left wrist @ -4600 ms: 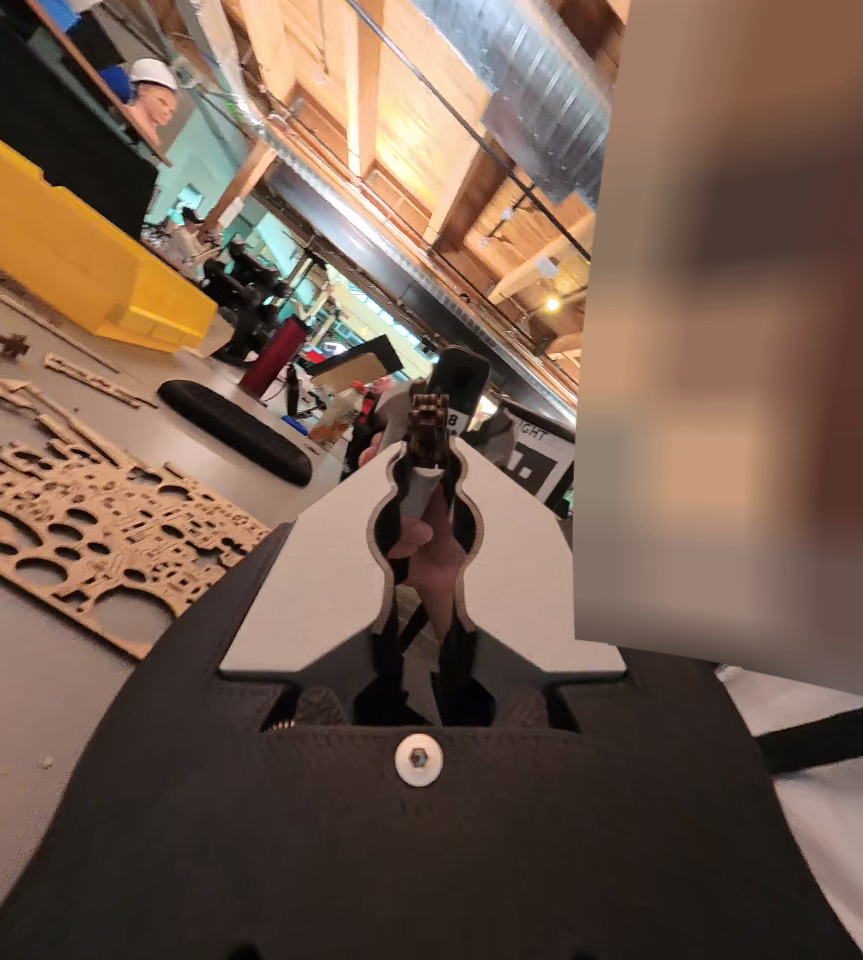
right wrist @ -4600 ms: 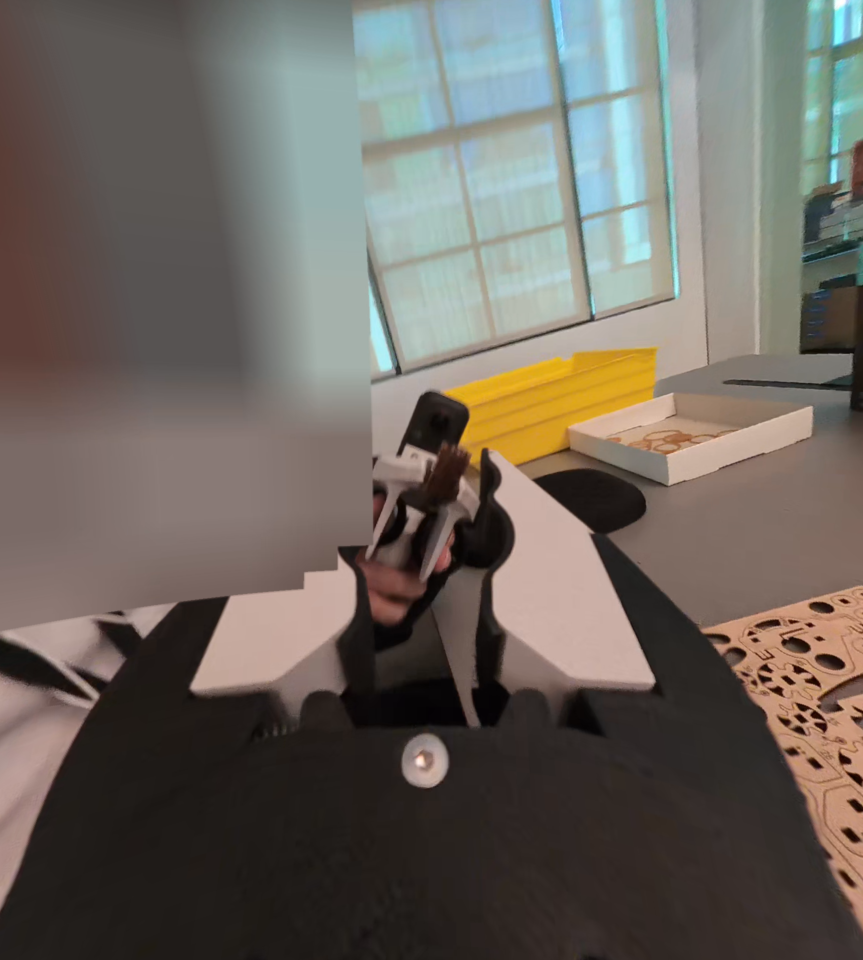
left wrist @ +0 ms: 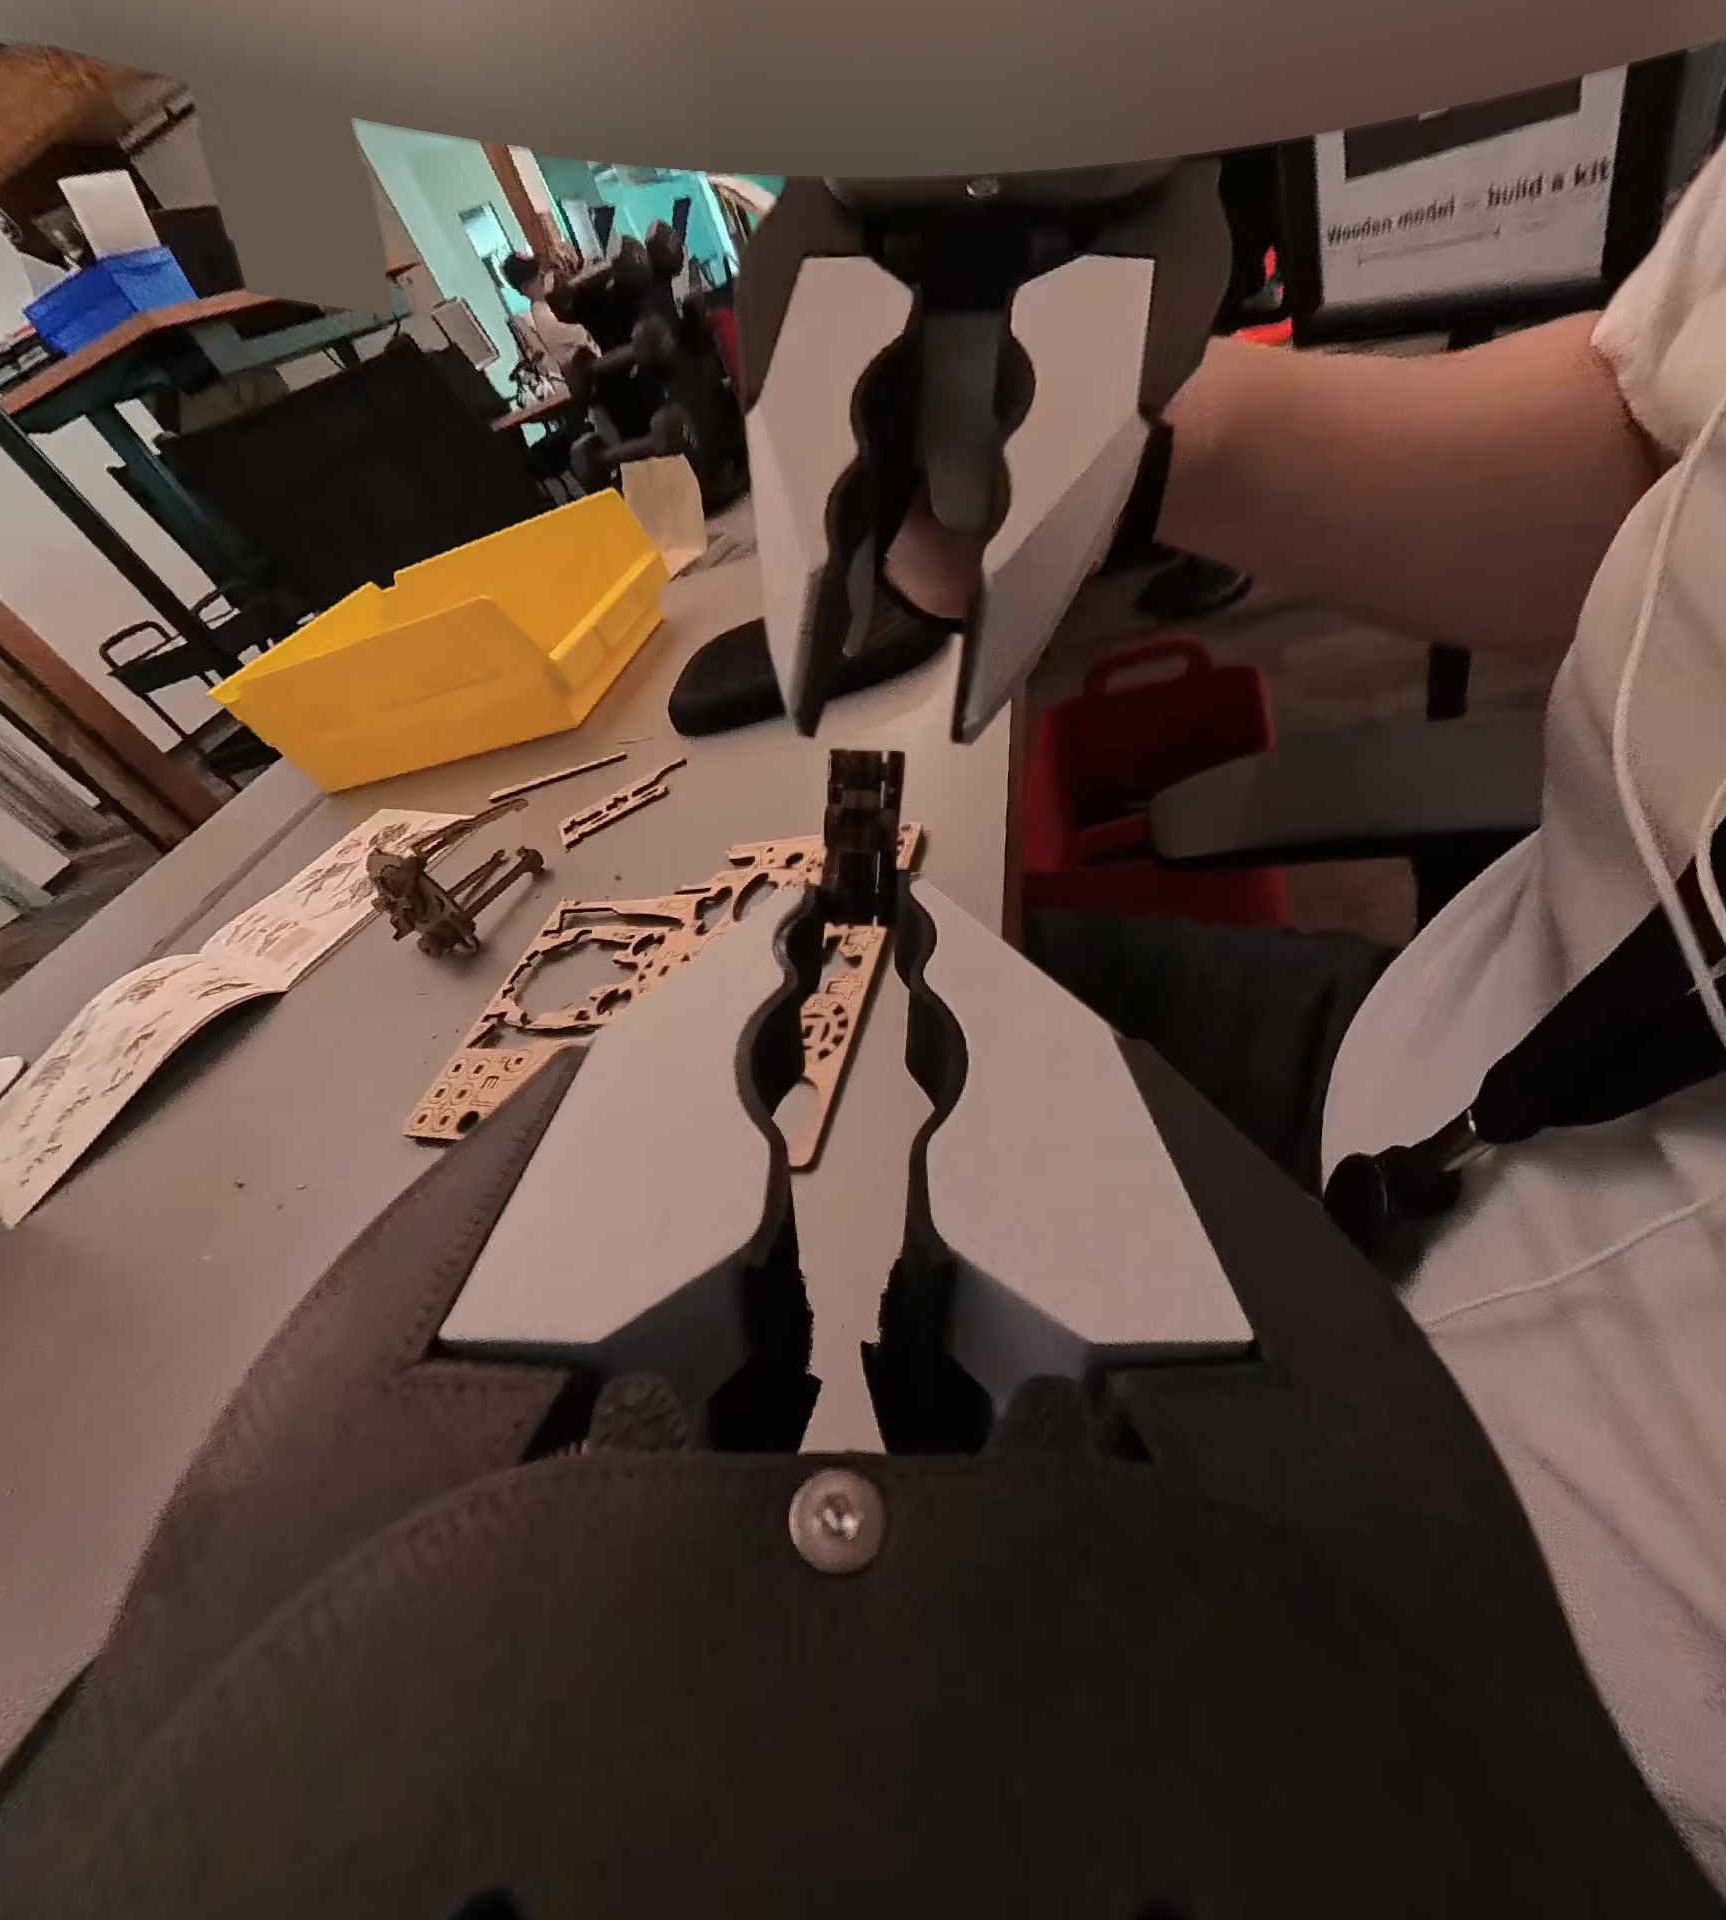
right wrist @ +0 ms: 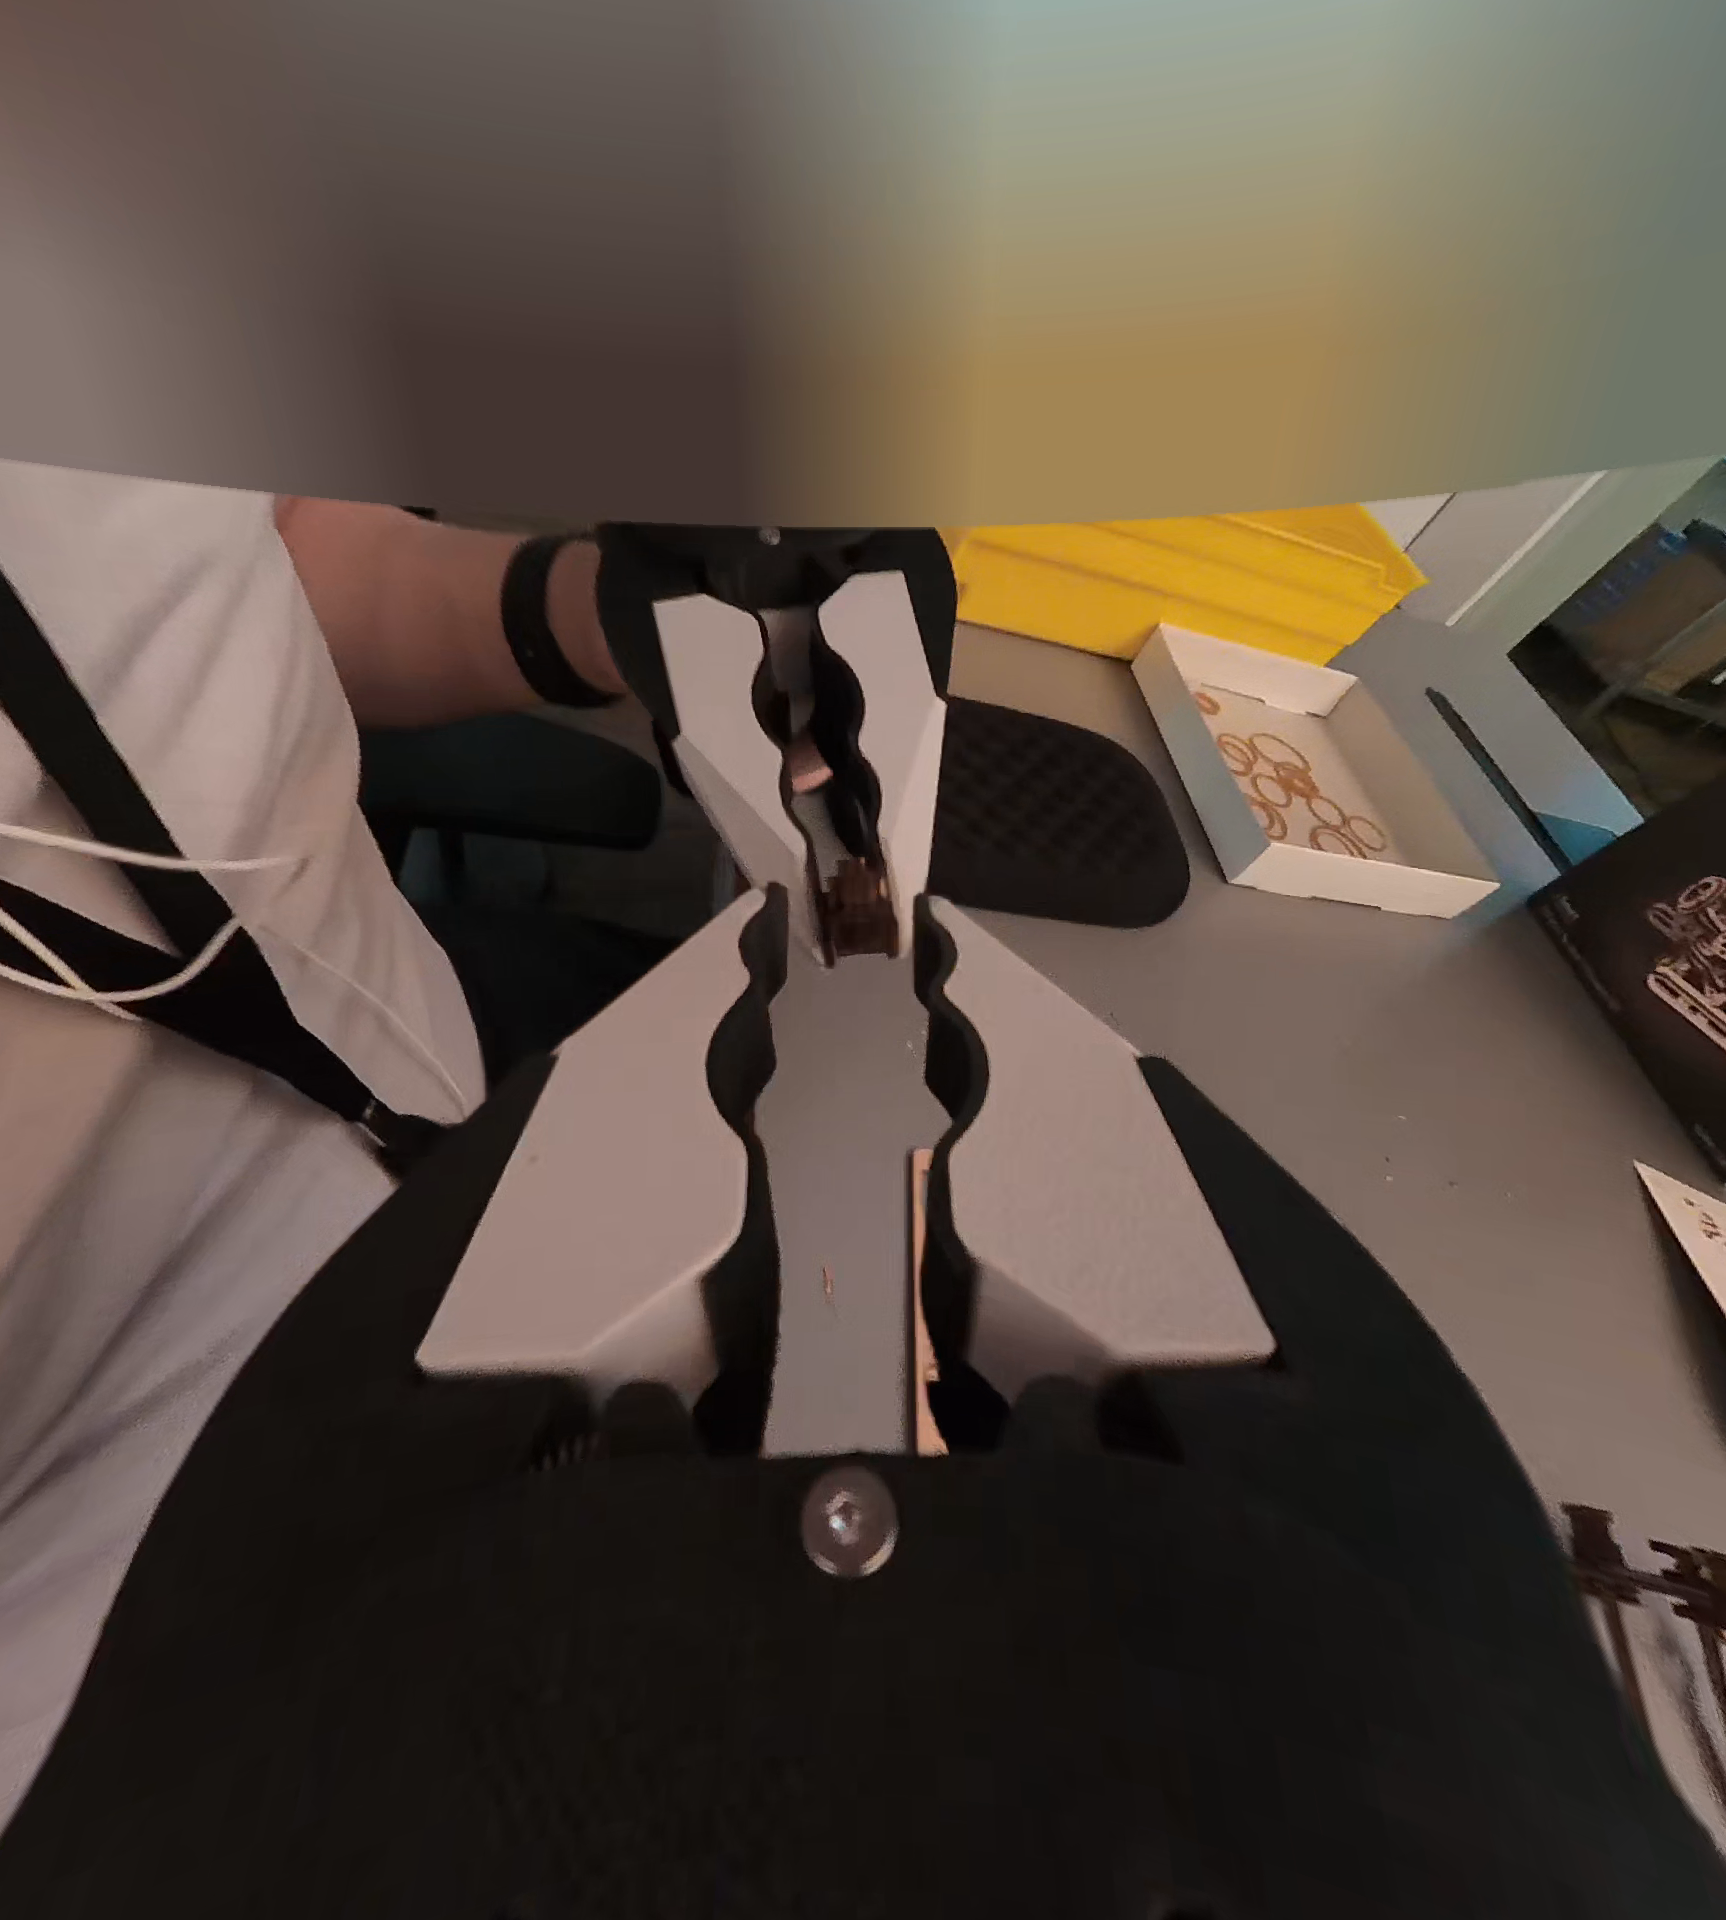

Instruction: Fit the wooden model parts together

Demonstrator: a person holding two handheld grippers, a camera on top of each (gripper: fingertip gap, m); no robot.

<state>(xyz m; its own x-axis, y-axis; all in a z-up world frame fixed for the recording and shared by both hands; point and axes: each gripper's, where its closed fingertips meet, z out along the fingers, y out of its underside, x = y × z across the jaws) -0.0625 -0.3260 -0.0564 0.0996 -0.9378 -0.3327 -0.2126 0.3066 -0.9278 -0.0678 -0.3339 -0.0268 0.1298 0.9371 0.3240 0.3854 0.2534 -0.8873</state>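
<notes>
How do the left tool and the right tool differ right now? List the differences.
The left tool is shut; the right tool is open. The left tool grips a small dark wooden part; the right tool holds nothing, its tips near that part. Both have pale grey fingers and face each other.

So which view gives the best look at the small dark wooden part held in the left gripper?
The left wrist view: the small dark wooden part stands clear above the left gripper fingers, its stacked notched edge visible against the table. In the right wrist view the part sits farther off between those fingers, partly hidden and slightly blurred.
</notes>
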